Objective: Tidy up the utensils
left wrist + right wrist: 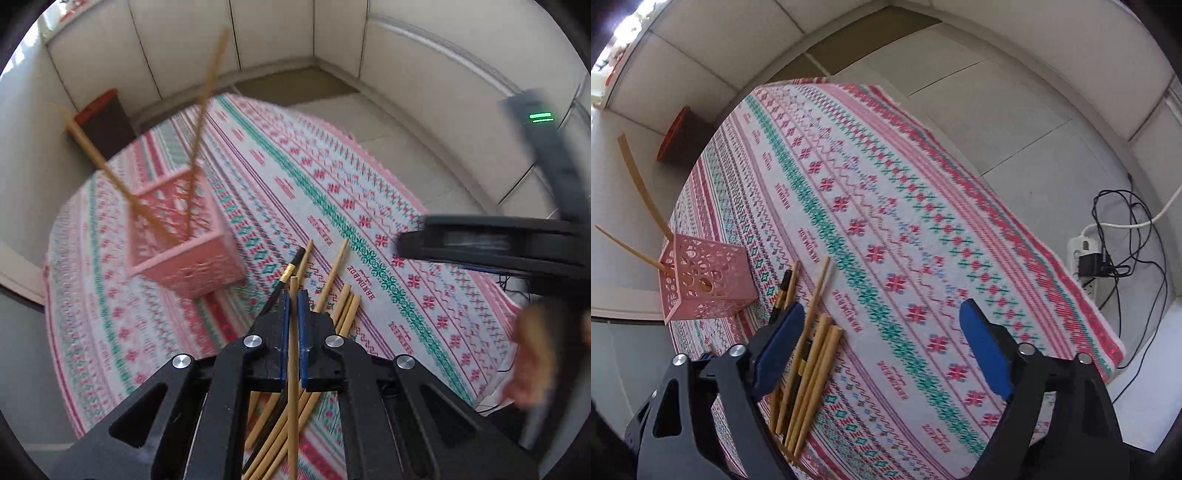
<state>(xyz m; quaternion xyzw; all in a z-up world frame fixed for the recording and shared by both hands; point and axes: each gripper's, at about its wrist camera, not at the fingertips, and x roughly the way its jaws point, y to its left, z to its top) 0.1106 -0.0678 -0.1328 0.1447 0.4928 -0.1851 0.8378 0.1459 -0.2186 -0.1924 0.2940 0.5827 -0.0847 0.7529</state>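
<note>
one bamboo chopstick [293, 354] being clamped between the blue pads [284, 332] of the left gripper [293, 295], jaws pressed together on it, the stick running straight along the fingers and its tip sticking out a little past them. lying just under and beside this gripper on the patterned tablecloth [369, 206], a loose pile of bamboo chopsticks [343, 306], mixed with a single black chopstick [291, 271] carrying a gold band. hovering with fingers wide apart and holding nothing, the right gripper [882, 347], its left blue pad [779, 347] sitting just above the same pile of chopsticks [812, 373]; also appearing blurred at the right edge of the left wrist view [480, 243]. standing further on the cloth, left of the pile and near to it but apart, a pink perforated basket [181, 236], [701, 284]. leaning out of the basket at different angles, two bamboo chopsticks [207, 110], [639, 184], lower ends resting inside. lying beyond the right edge of the table on the floor, a white power strip [1084, 254] with black cables [1123, 206]. sitting far at the left by the wall, a dark box with red rim [683, 136].
</note>
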